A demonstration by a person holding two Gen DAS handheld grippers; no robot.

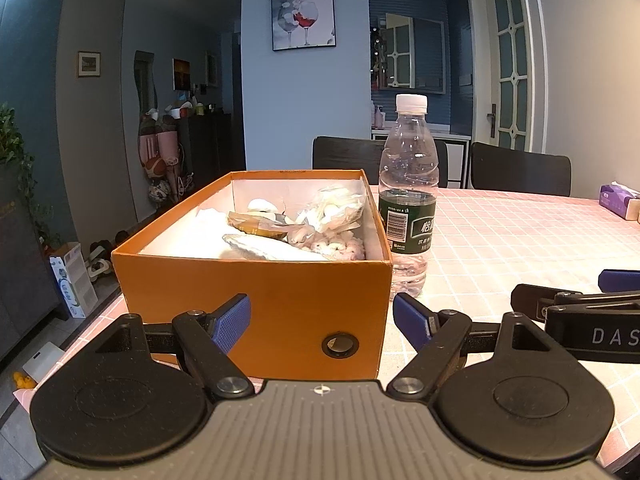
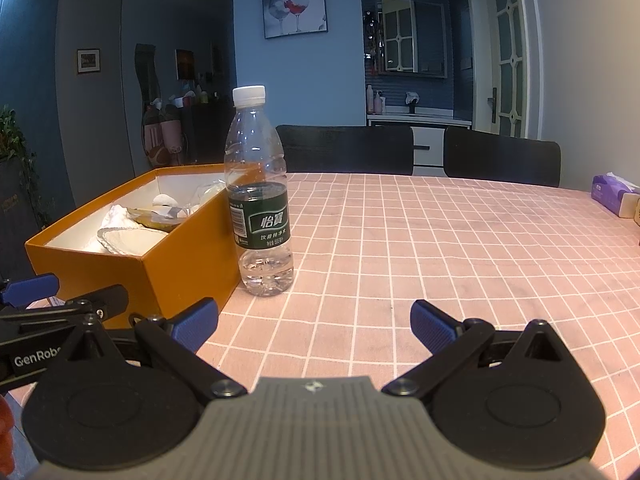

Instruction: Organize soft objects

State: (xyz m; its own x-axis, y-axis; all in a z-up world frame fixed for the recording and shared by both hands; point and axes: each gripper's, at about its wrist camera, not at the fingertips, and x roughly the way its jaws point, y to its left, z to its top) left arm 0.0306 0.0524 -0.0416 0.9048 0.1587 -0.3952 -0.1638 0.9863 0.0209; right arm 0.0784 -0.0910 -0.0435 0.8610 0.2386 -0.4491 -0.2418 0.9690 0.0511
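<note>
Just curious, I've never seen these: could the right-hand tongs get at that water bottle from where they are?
Probably yes. The right tongs are open and empty, and only bare tablecloth lies between them and the water bottle, which stands upright beside the orange box.

Left gripper [image 1: 322,322]: your blue-padded fingers [image 1: 232,322] are spread wide apart and hold nothing; it sits low and level, pointing forward.
Right gripper [image 2: 314,326]: its blue fingers [image 2: 434,326] are also parted wide, with nothing between them; level, pointing forward.
Relative position: the two grippers sit side by side, close together, each showing at the edge of the other's view.
</note>
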